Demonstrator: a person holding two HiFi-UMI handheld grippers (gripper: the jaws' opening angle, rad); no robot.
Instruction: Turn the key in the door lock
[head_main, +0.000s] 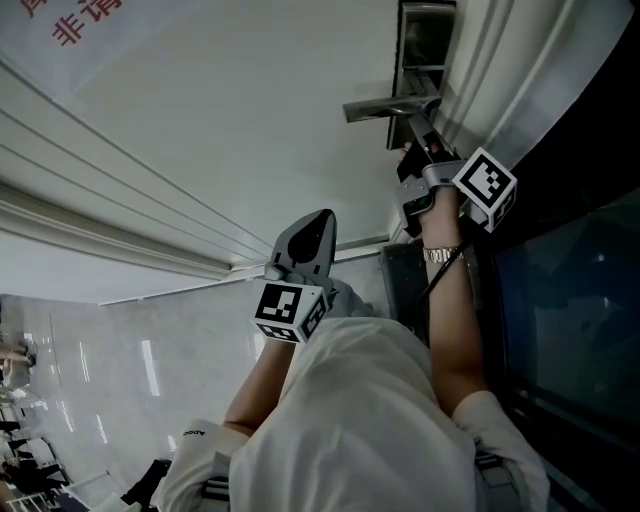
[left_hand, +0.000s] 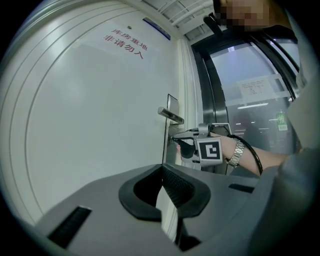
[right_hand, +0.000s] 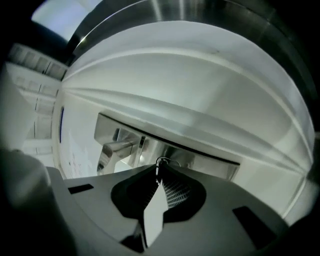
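The white door carries a steel lock plate with a lever handle. My right gripper reaches level to the plate just below the handle. In the right gripper view its jaws are shut on the key, and the key's wire ring shows at the tips, in front of the lock plate. The left gripper view shows the right gripper at the door edge under the handle. My left gripper hangs away from the lock, beside the door, shut with nothing in it.
Dark glass panels in a metal frame stand right of the door. A notice with red characters hangs high on the door. The person's wrist wears a metal watch. A glossy pale floor lies below.
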